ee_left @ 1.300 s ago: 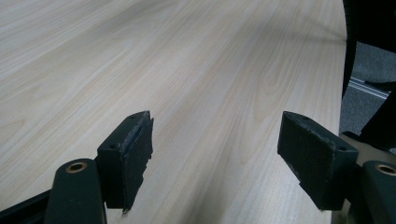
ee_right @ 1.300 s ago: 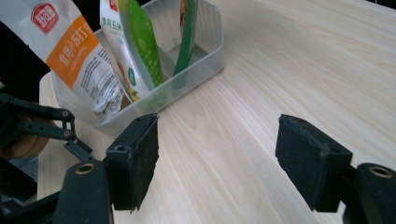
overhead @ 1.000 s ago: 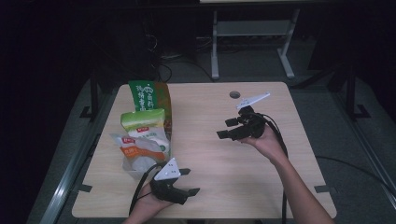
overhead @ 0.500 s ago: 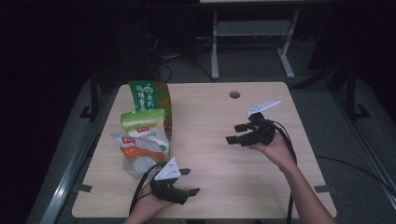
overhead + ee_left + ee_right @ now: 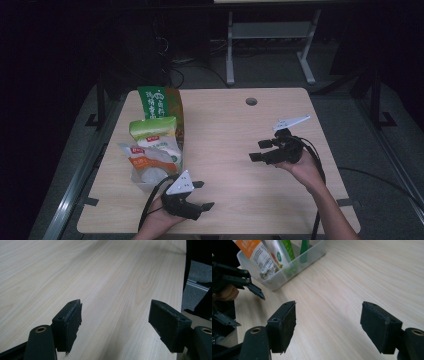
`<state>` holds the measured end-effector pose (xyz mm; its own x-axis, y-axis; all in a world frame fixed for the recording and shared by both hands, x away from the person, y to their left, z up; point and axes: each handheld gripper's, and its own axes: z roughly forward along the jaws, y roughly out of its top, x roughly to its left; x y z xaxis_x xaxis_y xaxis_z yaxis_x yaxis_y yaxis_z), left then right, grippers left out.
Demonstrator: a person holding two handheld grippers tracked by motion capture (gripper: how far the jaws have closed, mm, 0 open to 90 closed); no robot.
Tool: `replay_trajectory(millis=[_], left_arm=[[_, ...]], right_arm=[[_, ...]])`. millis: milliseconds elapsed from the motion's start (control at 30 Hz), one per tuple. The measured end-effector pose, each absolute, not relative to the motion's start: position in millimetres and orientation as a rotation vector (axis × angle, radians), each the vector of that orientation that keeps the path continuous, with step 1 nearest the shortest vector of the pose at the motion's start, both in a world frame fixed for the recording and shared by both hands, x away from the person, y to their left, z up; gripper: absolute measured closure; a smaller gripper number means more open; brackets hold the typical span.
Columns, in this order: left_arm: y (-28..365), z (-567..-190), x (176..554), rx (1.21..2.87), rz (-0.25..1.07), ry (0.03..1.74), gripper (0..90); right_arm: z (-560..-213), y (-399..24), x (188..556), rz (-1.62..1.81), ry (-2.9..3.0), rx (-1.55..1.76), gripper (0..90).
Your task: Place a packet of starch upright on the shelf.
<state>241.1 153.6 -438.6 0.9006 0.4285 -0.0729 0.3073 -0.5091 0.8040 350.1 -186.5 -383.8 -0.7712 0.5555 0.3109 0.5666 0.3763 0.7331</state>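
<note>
My left gripper (image 5: 204, 195) rests low at the table's near edge, jaws open and pointing right, with nothing between them. The left gripper view shows its jaws (image 5: 115, 330) wide apart over bare wood. A hand holds my right gripper (image 5: 256, 150) over the right half of the table. It points left, open and empty. In the right gripper view its jaws (image 5: 328, 327) stand wide over the tabletop, facing the left gripper (image 5: 250, 311) and a clear plastic bin (image 5: 294, 267) of snack bags.
The clear bin (image 5: 141, 183) at the table's left holds a dark green bag (image 5: 160, 102), a light green bag (image 5: 152, 127) and an orange-and-white pouch (image 5: 145, 160). A cable hole (image 5: 251, 101) lies near the far edge. A metal stand (image 5: 270, 30) is on the floor behind the table.
My right gripper has moved right and toward the person, sinking a little, still open. The left gripper and the bin have stayed put.
</note>
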Motion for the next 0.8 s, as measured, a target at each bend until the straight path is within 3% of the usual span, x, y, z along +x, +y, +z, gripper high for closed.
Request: replay_trajectory(millis=[800], left_arm=[[154.3, -439.2, 240.1, 2.132, 0.166, 0.534, 26.1]], right_arm=[[-411.1, -216.8, 320.8, -1.388, -2.562, -1.141, 28.2]])
